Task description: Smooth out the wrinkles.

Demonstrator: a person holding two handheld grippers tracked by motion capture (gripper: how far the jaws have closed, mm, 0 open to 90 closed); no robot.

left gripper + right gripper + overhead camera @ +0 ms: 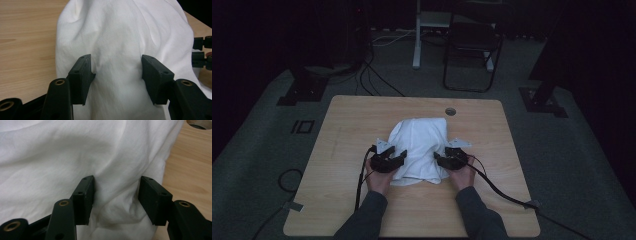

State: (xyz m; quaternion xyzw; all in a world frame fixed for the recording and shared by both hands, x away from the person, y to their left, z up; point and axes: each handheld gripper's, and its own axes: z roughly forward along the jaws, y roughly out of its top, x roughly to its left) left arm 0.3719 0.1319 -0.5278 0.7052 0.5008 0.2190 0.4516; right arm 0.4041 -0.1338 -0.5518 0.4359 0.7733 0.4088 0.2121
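Note:
A crumpled white cloth [419,145] lies in a heap on the middle of the wooden table [357,125]. My left gripper [401,156] rests at the cloth's left side and my right gripper [438,157] at its right side, pointing toward each other. In the left gripper view the left gripper [116,66] stands open over the cloth [120,35], with fabric between the jaws but not pinched. The right gripper [116,186] is open in the same way over a fold of the cloth [75,152]. The right gripper's tips [202,51] also show past the cloth's far edge.
A round cable hole [450,111] sits in the table behind the cloth, also seen as the hole [200,123]. Cables trail from both grippers off the near edge. A folding chair [472,45] and stand feet are on the dark floor beyond.

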